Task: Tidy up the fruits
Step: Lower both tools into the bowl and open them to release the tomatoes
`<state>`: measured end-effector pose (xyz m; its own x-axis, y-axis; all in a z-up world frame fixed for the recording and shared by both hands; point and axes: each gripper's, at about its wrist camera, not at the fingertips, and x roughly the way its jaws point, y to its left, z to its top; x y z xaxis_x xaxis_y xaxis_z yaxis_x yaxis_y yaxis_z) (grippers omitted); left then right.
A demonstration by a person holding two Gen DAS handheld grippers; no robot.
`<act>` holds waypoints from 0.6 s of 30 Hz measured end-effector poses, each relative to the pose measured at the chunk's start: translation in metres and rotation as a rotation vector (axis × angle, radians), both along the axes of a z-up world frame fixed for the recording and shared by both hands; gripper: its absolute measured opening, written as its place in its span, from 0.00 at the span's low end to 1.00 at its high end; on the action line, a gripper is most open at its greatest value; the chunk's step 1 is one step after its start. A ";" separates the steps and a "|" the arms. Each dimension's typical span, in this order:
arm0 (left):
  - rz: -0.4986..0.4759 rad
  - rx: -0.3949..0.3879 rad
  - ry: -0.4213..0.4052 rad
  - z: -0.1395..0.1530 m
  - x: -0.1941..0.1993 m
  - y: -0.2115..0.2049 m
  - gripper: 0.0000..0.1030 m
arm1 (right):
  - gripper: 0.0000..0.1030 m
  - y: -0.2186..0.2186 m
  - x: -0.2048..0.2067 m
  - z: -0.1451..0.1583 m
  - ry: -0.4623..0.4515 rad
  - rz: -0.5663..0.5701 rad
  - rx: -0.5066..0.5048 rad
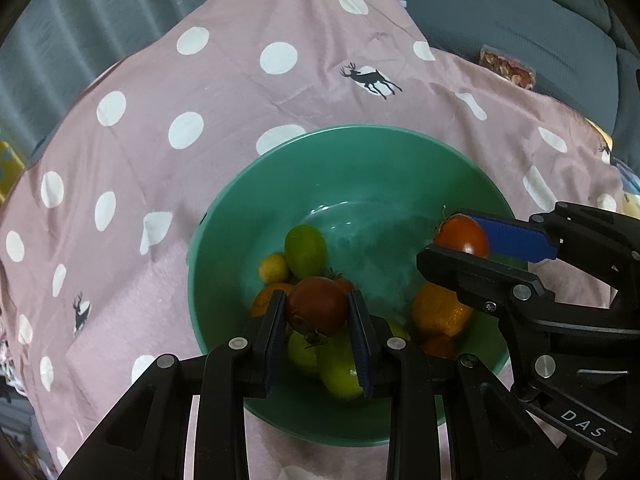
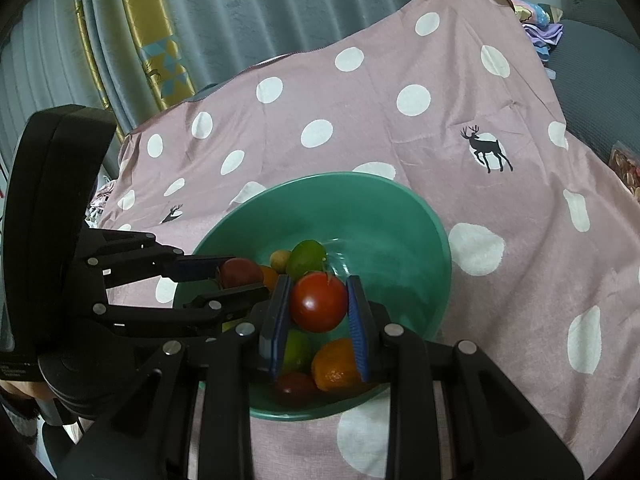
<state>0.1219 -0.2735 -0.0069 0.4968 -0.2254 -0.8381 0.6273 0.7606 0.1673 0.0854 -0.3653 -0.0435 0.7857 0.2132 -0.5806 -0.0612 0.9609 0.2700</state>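
Note:
A green bowl stands on a pink dotted cloth and holds several fruits. My left gripper is shut on a dark red tomato above the bowl's near side; it also shows in the right wrist view. My right gripper is shut on a bright red tomato over the bowl; it shows in the left wrist view at the right. Below lie a green fruit, a small yellow fruit, an orange and more green fruits.
The pink cloth with white dots and deer prints covers the surface. Grey curtains hang behind. A grey sofa with a snack packet lies at the far right.

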 end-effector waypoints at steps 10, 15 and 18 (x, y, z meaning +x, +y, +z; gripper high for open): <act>-0.007 0.020 0.008 -0.001 0.002 -0.004 0.30 | 0.27 -0.003 0.000 -0.001 0.005 -0.002 0.001; -0.011 0.031 0.012 -0.002 0.002 -0.005 0.30 | 0.27 -0.003 0.001 -0.003 0.015 -0.003 0.003; -0.015 0.039 0.016 -0.002 0.002 -0.006 0.30 | 0.27 -0.004 0.001 -0.003 0.018 -0.001 0.002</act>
<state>0.1241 -0.2796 -0.0086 0.4802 -0.1997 -0.8542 0.6414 0.7442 0.1866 0.0863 -0.3688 -0.0467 0.7754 0.2132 -0.5943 -0.0551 0.9605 0.2727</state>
